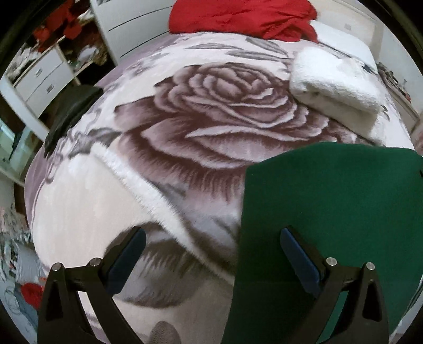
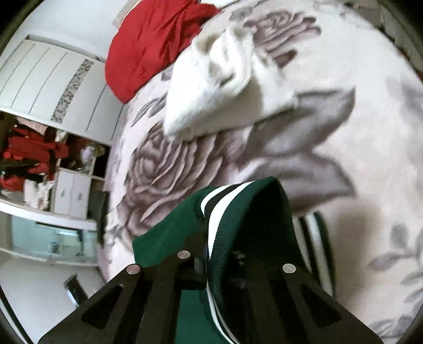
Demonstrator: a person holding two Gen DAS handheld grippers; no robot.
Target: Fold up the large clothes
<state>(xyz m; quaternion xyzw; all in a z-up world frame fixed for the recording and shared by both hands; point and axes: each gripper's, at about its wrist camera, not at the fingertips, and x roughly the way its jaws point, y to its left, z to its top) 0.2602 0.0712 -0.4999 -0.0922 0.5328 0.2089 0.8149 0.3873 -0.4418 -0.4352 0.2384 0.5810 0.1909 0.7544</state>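
A dark green garment (image 1: 330, 198) lies flat on the rose-patterned blanket (image 1: 211, 119) at the lower right of the left wrist view. My left gripper (image 1: 212, 251) hangs open above the bed, its right finger (image 1: 298, 254) over the green cloth and its left finger over bare blanket. In the right wrist view my right gripper (image 2: 208, 251) is shut on the green garment (image 2: 169, 232). Its white-and-green striped ribbed hem (image 2: 222, 201) is lifted off the blanket (image 2: 343, 53) and drapes over the jaws, hiding the fingertips.
A crumpled red garment (image 1: 238, 16) (image 2: 153, 45) sits at the far end of the bed. A folded white fluffy cloth (image 1: 335, 84) (image 2: 224, 87) lies beside it. White drawers (image 1: 45, 76) and a wardrobe (image 2: 53, 79) stand past the bed's left edge.
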